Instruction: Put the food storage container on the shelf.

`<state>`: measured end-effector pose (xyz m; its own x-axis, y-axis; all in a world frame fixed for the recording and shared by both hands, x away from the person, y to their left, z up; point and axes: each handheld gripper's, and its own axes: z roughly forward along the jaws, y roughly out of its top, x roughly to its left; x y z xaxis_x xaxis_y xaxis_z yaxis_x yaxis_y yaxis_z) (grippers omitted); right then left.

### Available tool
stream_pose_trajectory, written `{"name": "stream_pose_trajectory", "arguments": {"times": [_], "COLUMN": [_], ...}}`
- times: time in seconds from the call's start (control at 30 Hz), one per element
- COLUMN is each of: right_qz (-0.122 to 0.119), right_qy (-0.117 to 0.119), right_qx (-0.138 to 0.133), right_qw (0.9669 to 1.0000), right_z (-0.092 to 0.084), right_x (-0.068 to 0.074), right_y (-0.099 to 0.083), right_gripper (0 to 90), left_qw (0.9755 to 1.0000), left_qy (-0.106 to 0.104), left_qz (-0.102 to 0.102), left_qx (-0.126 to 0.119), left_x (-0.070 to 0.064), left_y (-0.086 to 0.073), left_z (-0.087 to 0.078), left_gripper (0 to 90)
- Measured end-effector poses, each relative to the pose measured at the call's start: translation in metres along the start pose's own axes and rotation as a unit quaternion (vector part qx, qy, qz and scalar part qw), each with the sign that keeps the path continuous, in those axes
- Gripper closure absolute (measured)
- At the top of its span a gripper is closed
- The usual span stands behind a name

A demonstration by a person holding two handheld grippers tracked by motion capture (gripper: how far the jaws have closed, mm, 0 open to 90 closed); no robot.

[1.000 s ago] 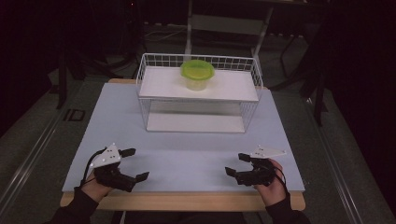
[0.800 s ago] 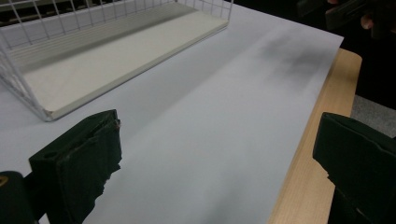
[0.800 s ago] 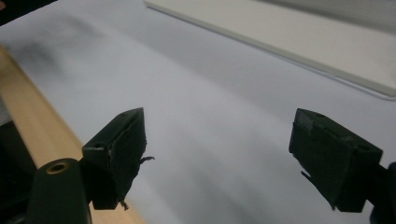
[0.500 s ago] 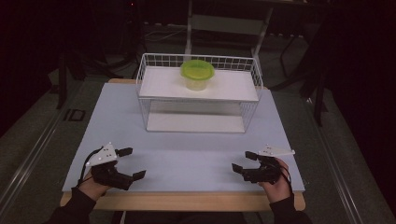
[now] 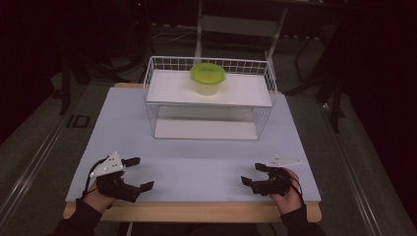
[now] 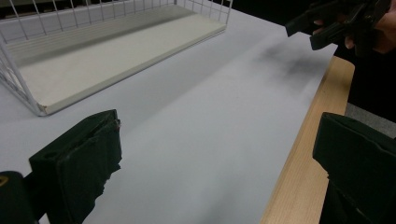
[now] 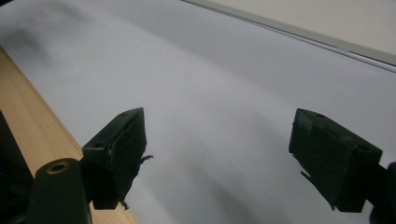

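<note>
The wire rack [image 5: 208, 98] stands toward the far side of the pale tabletop [image 5: 196, 162], and it serves here as the landmark for everything else. On the rack's upper shelf, a little left of that shelf's middle and toward its back rail, sits a small clear container with a green lid [image 5: 208, 78]; it stands upright, alone on the shelf. The rack's lower shelf [image 6: 107, 51] lies bare (its cream board shows plainly in the left gripper view).

Both tools are well apart from the rack, on the near side of it, low over the tabletop close to the wooden front edge [image 5: 196, 212]. The left tool [image 5: 136, 173] is held in the person's left hand [image 5: 101, 199], off the rack's near left corner, with its jaws spread wide and nothing between them. In its own view the left tool [image 6: 219, 158] looks past the rack's near corner, one jaw over the pale surface and the other over the wooden edge.

The right tool [image 5: 254, 173] is held in the right hand [image 5: 290, 196], off the rack's near right corner, and points inward toward the middle of the tabletop. Its jaws also stand wide apart and empty; in its own view the right tool [image 7: 217, 158] has bare tabletop between the jaws.

The container is touched by neither tool.
</note>
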<state>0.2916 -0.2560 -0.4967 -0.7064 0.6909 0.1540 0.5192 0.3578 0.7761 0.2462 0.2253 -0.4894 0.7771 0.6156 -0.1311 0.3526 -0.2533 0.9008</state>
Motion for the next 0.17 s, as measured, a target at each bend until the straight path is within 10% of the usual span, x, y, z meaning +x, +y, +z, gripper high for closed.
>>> {"name": "stream_pose_trajectory", "arguments": {"times": [0.17], "right_qz": [0.002], "right_qy": [-0.002], "right_qx": [-0.004], "right_qw": [1.0], "right_z": [-0.0011], "right_x": [-0.0003], "right_y": [-0.0003], "right_gripper": [18.8], "left_qw": [1.0], "left_qy": [0.0], "left_qz": [-0.002], "left_qx": [0.001], "left_x": [-0.0004], "left_y": [-0.0002], "left_z": [0.0004], "left_gripper": [1.9]}}
